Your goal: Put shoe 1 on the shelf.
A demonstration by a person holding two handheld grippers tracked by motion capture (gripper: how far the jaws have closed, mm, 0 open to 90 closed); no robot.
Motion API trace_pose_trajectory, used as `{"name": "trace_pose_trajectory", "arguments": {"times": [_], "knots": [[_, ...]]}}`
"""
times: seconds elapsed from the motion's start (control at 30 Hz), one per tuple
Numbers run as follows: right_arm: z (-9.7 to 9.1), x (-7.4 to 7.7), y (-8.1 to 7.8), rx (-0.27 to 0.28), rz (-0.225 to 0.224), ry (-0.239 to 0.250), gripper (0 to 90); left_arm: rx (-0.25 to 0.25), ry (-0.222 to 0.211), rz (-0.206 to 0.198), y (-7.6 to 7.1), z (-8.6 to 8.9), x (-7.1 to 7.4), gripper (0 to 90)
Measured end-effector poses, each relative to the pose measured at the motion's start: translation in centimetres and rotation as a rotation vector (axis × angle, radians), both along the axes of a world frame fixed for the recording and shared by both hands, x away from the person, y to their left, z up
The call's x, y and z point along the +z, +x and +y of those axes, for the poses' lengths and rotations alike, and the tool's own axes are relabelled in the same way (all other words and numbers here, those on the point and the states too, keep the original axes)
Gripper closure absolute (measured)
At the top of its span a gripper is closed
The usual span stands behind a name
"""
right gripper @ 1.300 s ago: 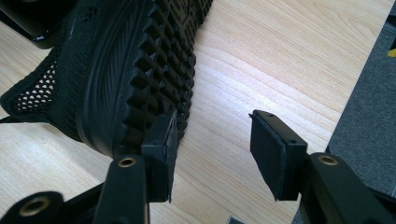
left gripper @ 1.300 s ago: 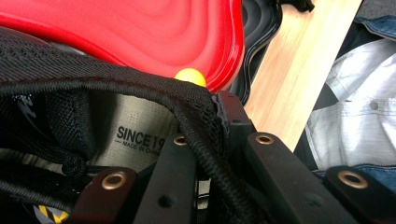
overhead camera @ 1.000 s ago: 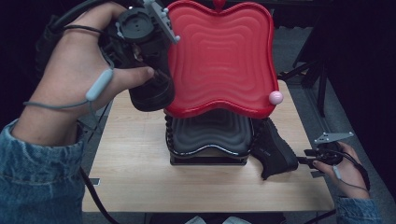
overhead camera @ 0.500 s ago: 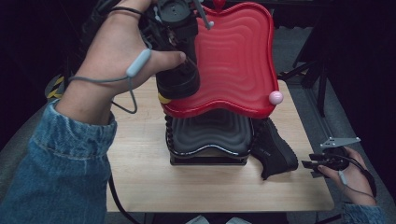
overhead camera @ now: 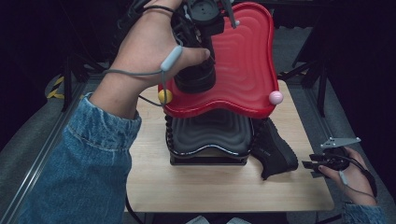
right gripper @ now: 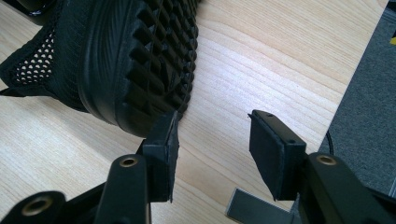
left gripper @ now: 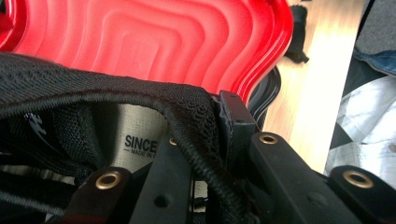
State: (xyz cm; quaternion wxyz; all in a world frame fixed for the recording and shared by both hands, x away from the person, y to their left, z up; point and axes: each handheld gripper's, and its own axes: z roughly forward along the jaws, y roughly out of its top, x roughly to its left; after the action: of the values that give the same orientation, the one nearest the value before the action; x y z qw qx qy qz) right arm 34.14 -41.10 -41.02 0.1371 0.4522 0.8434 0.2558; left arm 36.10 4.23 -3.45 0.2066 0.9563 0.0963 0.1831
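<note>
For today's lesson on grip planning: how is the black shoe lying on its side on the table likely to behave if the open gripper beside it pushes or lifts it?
The shoe has a chunky treaded sole, so it would probably drag rather than slide on the wooden table. Its mesh upper looks soft and may buckle under the right gripper. It seems light and unlikely to roll.

Glossy ridged red tray [overhead camera: 243, 60], mesh shoe [left gripper: 93, 93]

Left hand [overhead camera: 149, 56]: shifted from the table's left edge rightward, now over the red tray [overhead camera: 252, 60].
Left gripper [left gripper: 219, 140]: carried along, clamped on a black shoe [overhead camera: 196, 77]; the shoe now overlaps the tray's left part.
Denim sleeve [overhead camera: 88, 158]: reaches further into the high view.
Yellow ball [overhead camera: 164, 96]: newly uncovered at the tray's left corner.
</note>
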Motion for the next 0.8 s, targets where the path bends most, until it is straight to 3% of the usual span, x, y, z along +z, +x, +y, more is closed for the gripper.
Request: {"name": "trace_pose_trajectory", "arguments": {"times": [0.2, 0.33, 0.63, 0.8], "knots": [[0.0, -0.1, 0.1, 0.006, 0.005, -0.003, 53.1, -0.042, 0.021, 0.028, 0.6, -1.2, -1.1, 83.6], [0.0, -0.2, 0.1, 0.006, 0.006, -0.006, 53.1, -0.053, 0.002, 0.048, 1.2, -1.4, -2.0, 83.6], [0.3, -0.2, 0.1, 0.015, 0.011, -0.008, 53.0, -0.042, -0.001, 0.061, 2.1, -2.1, -3.3, 83.5], [0.3, -0.2, 0.1, 0.017, 0.009, -0.01, 53.0, -0.033, 0.021, 0.062, 2.5, -2.3, -3.8, 83.5]]}}
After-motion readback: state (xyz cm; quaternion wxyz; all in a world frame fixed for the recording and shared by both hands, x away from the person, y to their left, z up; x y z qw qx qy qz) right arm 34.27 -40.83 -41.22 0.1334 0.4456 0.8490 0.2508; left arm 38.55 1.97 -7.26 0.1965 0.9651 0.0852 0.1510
